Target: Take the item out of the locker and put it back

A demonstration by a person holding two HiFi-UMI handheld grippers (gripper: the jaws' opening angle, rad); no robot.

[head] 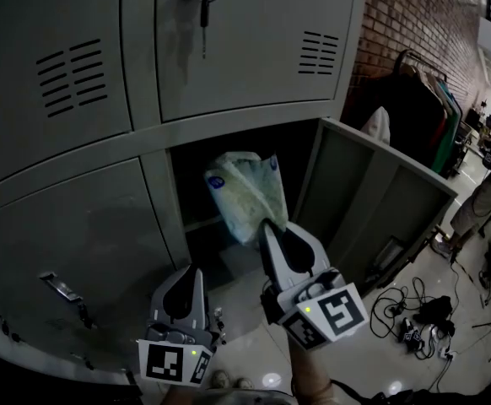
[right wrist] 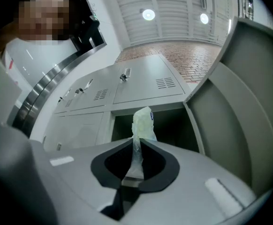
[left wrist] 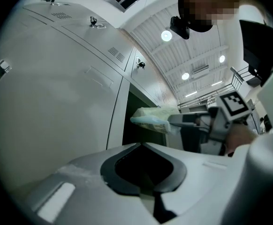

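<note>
A pale green and white plastic packet hangs in front of the open locker compartment, in the lower row. My right gripper is shut on the packet's lower end and holds it up at the opening. In the right gripper view a thin strip of the packet runs down between the closed jaws of the right gripper. My left gripper is lower and to the left, in front of the neighbouring shut door, jaws together and holding nothing. The left gripper view shows the left gripper, the packet and the right gripper beyond.
The locker's door stands swung open to the right. A key hangs in the locker above. A clothes rack stands by the brick wall, cables lie on the floor, and a person stands at far right.
</note>
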